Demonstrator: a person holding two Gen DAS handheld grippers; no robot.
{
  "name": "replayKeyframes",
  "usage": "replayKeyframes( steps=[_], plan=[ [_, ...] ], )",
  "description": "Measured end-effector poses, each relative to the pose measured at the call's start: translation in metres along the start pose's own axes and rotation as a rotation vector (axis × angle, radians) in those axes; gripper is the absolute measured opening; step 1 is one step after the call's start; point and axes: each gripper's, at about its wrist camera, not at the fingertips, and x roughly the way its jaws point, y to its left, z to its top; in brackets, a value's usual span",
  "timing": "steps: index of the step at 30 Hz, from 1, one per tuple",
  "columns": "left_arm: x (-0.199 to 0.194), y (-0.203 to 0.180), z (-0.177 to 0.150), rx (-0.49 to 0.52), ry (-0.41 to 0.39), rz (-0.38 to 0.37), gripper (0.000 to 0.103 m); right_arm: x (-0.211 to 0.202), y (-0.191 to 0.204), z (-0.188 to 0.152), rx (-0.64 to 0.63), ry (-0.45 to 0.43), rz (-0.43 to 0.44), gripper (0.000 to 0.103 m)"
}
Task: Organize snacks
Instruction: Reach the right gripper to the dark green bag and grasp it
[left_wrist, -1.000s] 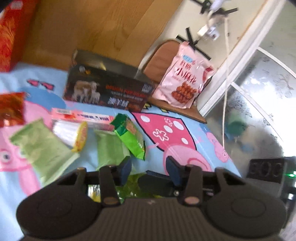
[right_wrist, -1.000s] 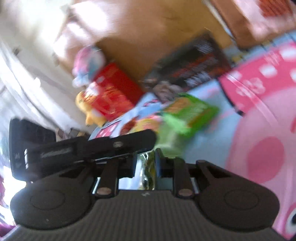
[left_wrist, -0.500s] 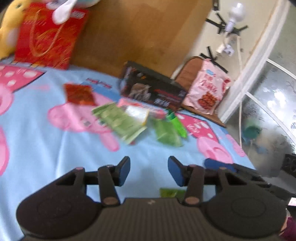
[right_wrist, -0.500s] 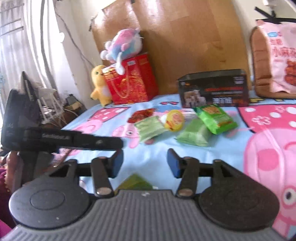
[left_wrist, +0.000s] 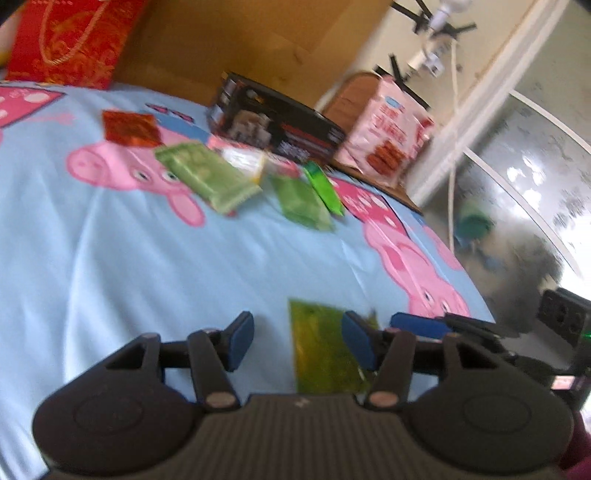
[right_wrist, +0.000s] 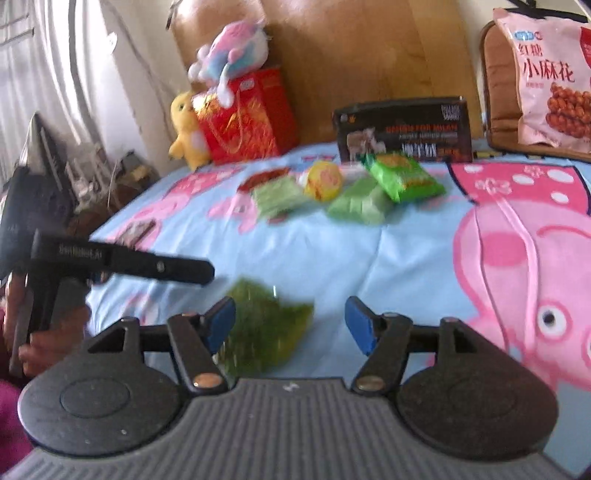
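A crinkly green-yellow packet (left_wrist: 321, 350) lies flat on the blue cartoon-pig sheet (left_wrist: 147, 258), near the front. My left gripper (left_wrist: 298, 341) hovers over it with its jaws opening; the blue pads stand clear of the foil. In the right wrist view the same packet (right_wrist: 266, 328) shows blurred between the pads of my right gripper (right_wrist: 290, 326), whose jaws are also opening and not pressing it. Further back lies a pile of snacks: green packets (right_wrist: 354, 203), a bright green bag (right_wrist: 402, 177), a yellow-lidded cup (right_wrist: 323, 181) and a red packet (left_wrist: 129, 129).
A black box (right_wrist: 406, 136) stands behind the pile, against a wooden board. A pink snack bag (right_wrist: 550, 81) leans on a brown cushion at the right. A red gift bag (right_wrist: 243, 118) and plush toys sit at the left. The bed's edge drops off to the right beside a glass door (left_wrist: 517, 184).
Both grippers have drawn back from the snack pile toward the near part of the bed. Their jaws have widened, and the green-yellow packet now lies on the sheet. The right gripper has rolled level.
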Motion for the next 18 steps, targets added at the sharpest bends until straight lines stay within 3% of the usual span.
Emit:
replayKeyframes(
  steps=[2,6,10,14,18],
  plan=[
    [-0.001,-0.005,-0.005,0.026,-0.004,-0.005,0.062,-0.003,0.001,-0.010,-0.034,0.027,-0.004,0.068],
    [0.005,-0.016,-0.010,0.033,0.016,-0.053,0.065,-0.001,0.018,-0.020,-0.111,-0.004,-0.022,0.070],
    [0.005,-0.025,-0.012,0.075,-0.005,0.002,0.067,0.016,0.037,-0.018,-0.183,-0.029,-0.057,0.061],
    [-0.001,-0.008,-0.007,-0.004,-0.017,-0.010,0.068,0.026,0.036,-0.007,-0.136,-0.047,-0.044,0.050],
    [-0.005,0.010,-0.003,-0.106,-0.040,-0.047,0.073,0.028,0.046,-0.005,-0.150,-0.100,-0.033,0.048]
  ],
)
